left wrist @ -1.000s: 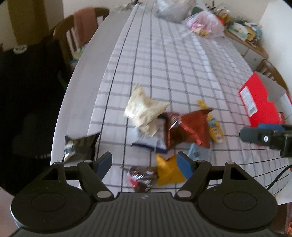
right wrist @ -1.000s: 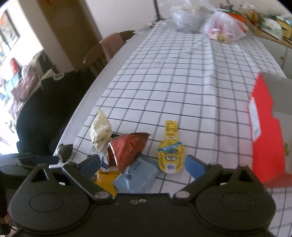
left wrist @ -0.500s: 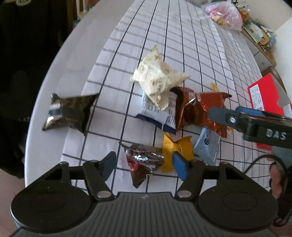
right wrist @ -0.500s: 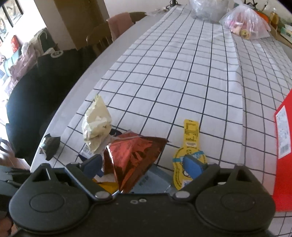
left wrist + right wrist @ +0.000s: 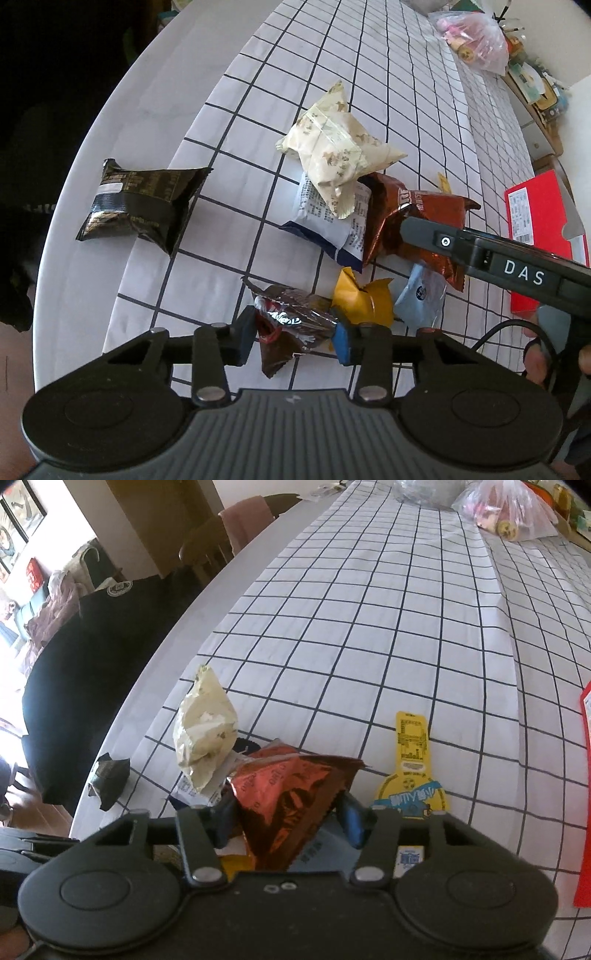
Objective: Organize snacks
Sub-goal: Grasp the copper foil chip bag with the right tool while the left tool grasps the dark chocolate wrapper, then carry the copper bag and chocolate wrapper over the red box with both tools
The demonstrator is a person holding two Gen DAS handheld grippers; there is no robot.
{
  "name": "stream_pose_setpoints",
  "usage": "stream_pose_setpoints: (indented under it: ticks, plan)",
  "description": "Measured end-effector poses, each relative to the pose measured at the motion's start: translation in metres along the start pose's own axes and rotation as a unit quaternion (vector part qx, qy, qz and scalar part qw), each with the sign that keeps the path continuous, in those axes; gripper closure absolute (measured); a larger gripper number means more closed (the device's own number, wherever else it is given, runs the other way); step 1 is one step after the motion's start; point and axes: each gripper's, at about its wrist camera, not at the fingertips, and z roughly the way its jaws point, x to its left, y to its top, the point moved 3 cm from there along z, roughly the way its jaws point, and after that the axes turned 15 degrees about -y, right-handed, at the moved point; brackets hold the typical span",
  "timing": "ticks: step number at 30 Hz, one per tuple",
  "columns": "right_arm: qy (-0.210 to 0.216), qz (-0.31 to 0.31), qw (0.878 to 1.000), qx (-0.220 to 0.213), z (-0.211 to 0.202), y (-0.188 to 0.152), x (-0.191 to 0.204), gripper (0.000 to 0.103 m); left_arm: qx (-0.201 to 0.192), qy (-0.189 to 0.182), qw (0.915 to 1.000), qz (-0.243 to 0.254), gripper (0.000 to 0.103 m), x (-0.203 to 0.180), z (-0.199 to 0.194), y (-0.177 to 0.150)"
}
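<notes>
Left gripper (image 5: 293, 334), jaws just closing, clamped on brown candy wrapper (image 5: 291, 325) at near edge of checked tablecloth (image 5: 388, 92); right gripper (image 5: 286, 814), likewise closing, clamped on red foil packet (image 5: 291, 794) atop snack pile

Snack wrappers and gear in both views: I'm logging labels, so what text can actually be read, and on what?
"DAS": white letters on the right gripper body, left wrist view.
Red box label: too small.
White-and-navy packet: print too small.
Copper foil packet: lettering warped, unreadable.
Yellow tag-shaped packet: characters blurred.
Black packet: print unreadable.
</notes>
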Motion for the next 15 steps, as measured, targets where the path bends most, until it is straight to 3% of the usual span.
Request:
stream_pose_setpoints:
  ticks: [4, 15]
  plan:
    - [0.01, 0.004, 1.0, -0.003, -0.003, -0.003, -0.002, 0.064, -0.006, -0.001, 1.0, -0.008, 0.07, 0.002, -0.004, 0.0]
    - [0.018, 0.026, 0.999, -0.022, -0.028, -0.011, -0.008, 0.066, -0.02, 0.001, 0.9997, -0.016, 0.072, 0.005, -0.015, -0.002]
